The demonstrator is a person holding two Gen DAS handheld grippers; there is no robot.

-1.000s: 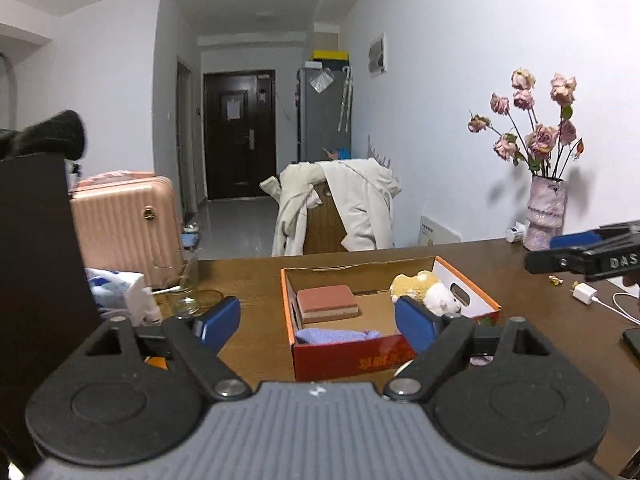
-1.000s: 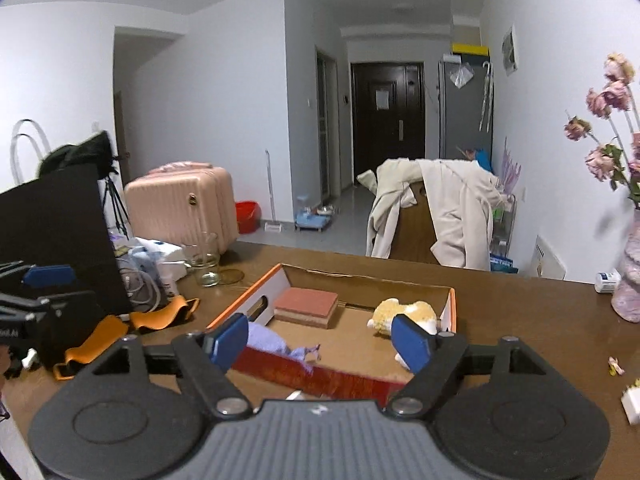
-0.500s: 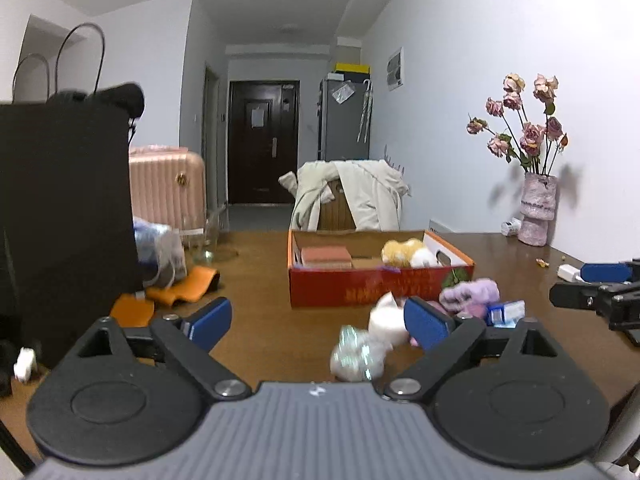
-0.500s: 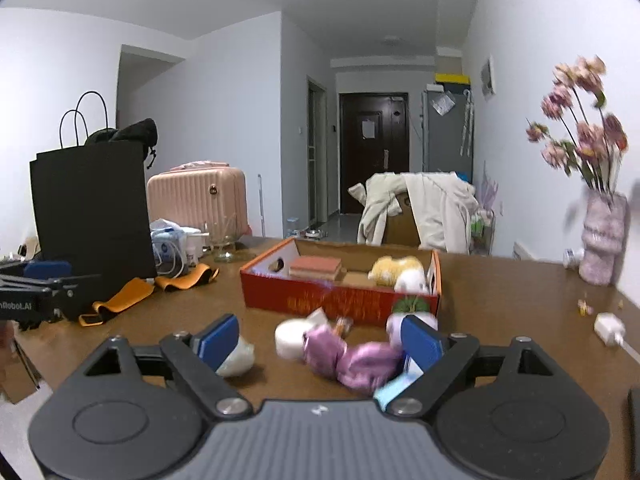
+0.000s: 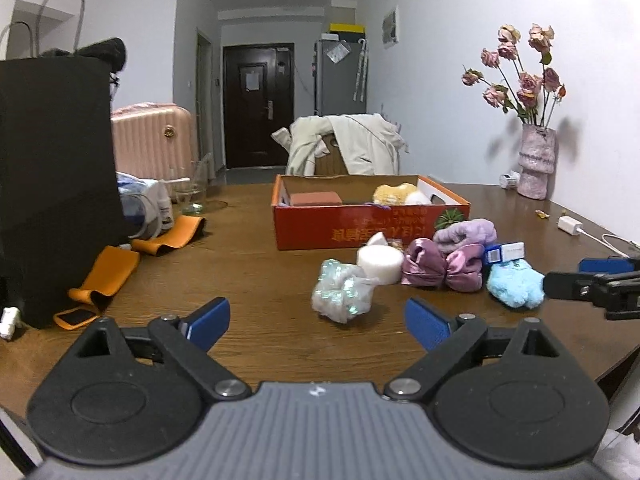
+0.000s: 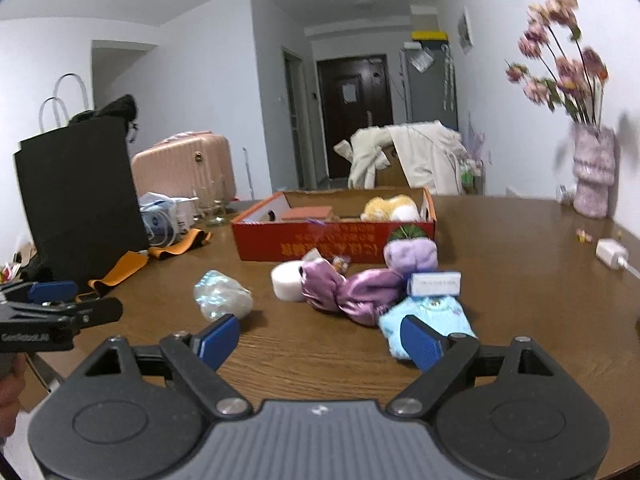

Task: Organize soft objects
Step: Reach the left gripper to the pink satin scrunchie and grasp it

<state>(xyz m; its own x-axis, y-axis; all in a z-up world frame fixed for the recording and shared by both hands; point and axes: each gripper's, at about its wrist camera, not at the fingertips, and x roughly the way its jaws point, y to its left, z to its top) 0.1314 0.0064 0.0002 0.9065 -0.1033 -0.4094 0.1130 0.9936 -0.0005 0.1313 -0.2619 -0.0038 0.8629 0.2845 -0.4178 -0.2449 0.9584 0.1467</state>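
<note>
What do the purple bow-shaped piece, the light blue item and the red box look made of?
Purple bow: satin-like fabric, glossy, with highlights on gathered folds.
Light blue item: plush or fleece, matte and fuzzy.
Red box: cardboard, printed outside, plain brown inside.

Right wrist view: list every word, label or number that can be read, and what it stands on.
"GenRoboAI", only roughly legible: side of the left gripper.
Yellow characters, upside down, unreadable: front of the red cardboard box.
Print too small to read: white label on the small blue box.
Nothing else readable.
</note>
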